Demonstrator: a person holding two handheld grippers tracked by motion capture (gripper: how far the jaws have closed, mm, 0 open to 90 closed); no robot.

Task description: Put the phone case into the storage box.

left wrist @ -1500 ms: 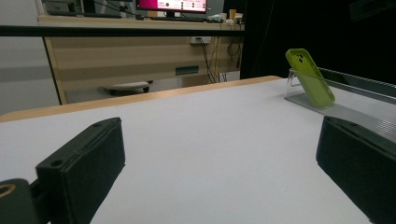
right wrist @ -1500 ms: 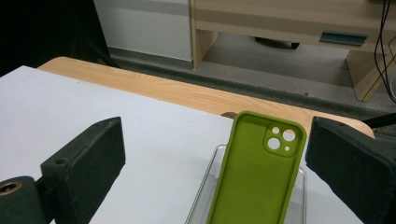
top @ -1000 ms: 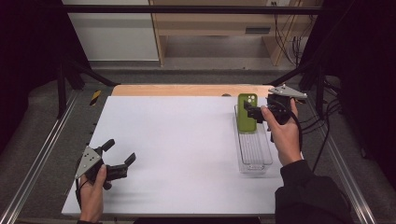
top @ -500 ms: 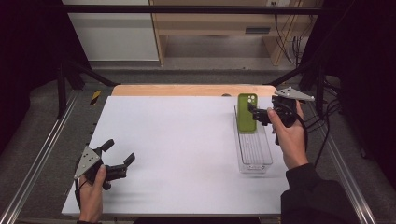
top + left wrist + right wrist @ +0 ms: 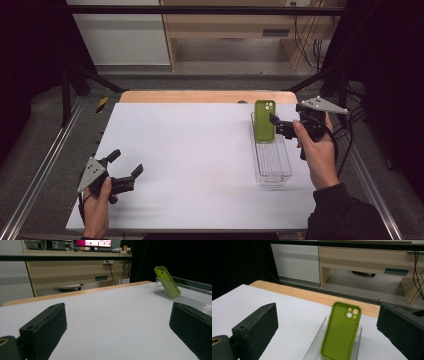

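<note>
A green phone case leans upright against the far end of a clear plastic tray on the right side of the white table. My right gripper hovers just right of the case, open, its jaws apart and touching nothing. In the right gripper view the case stands ahead between the wide jaws, camera cut-outs at its top. My left gripper rests open near the table's front left, with nothing between its jaws. From the left gripper view, the case appears far off at the right.
The white table top stretches between the two grippers, with a wooden strip along its far edge. Metal rails run down both sides. A desk and cabinet stand beyond the table.
My right gripper has drawn back to the right, away from the phone case, which stays leaning in the tray. The left gripper has not moved.
</note>
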